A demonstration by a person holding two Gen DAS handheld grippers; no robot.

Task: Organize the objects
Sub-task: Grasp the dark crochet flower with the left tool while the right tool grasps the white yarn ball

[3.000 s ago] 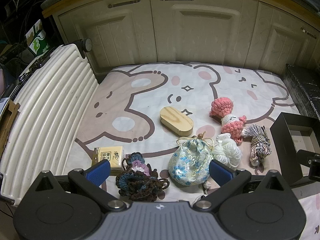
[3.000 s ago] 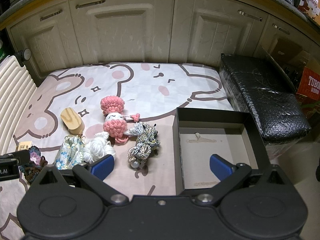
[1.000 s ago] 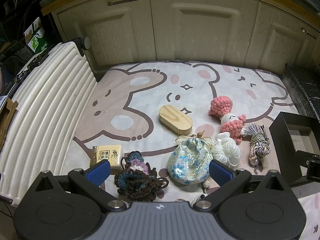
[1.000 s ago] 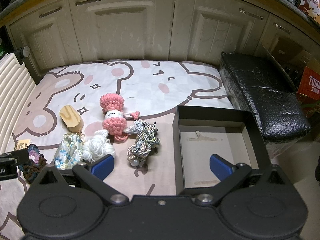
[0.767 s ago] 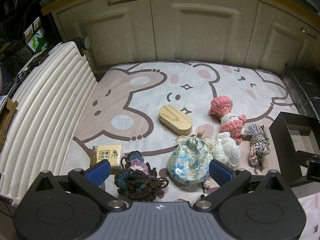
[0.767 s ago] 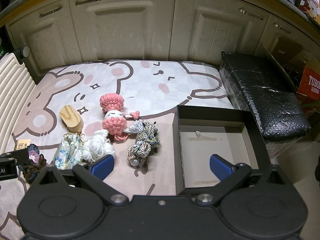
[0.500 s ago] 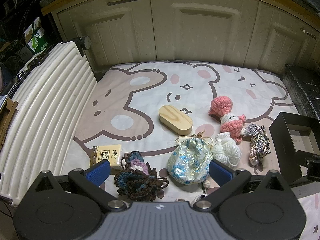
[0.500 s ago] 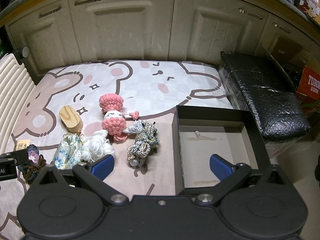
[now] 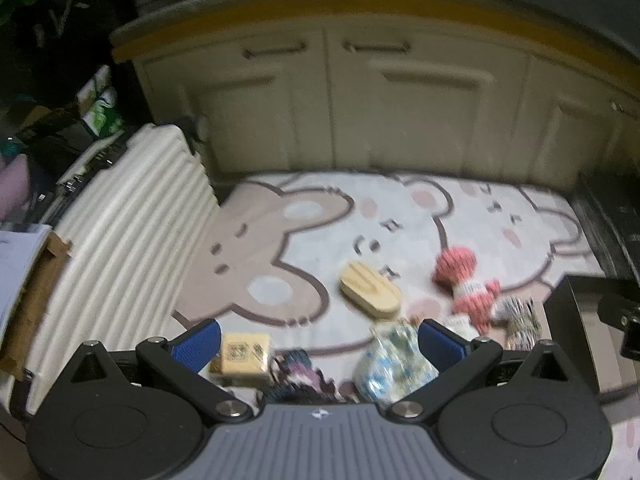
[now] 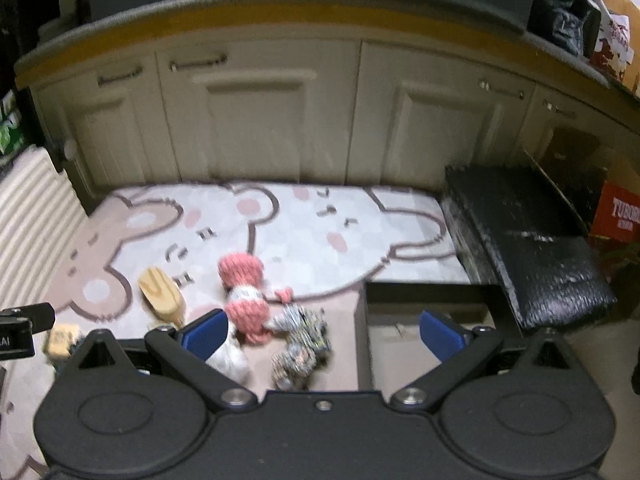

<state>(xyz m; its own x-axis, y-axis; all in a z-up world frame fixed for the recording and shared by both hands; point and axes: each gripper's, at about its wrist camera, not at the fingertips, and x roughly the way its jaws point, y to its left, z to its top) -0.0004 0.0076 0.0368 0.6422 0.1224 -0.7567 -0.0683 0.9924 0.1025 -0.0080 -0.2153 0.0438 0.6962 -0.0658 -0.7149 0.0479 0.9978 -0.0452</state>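
Observation:
Small objects lie on a bear-print mat: a wooden oval block, a pink crochet doll, a blue floral pouch, a dark crochet piece, a yellow tissue pack and a striped yarn tassel. An open black box sits right of them. My left gripper is open and empty above the pouch and crochet piece. My right gripper is open and empty above the tassel and the box's left wall. Both views are blurred.
Cream cabinet doors stand behind the mat. A ribbed white suitcase lies along the mat's left side. A black wrapped block lies right of the box, with a red carton beyond it.
Both views have tilted upward and blurred: the objects now sit lower in each frame and partly behind the gripper bodies. The objects have not moved on the mat. Both grippers stay open.

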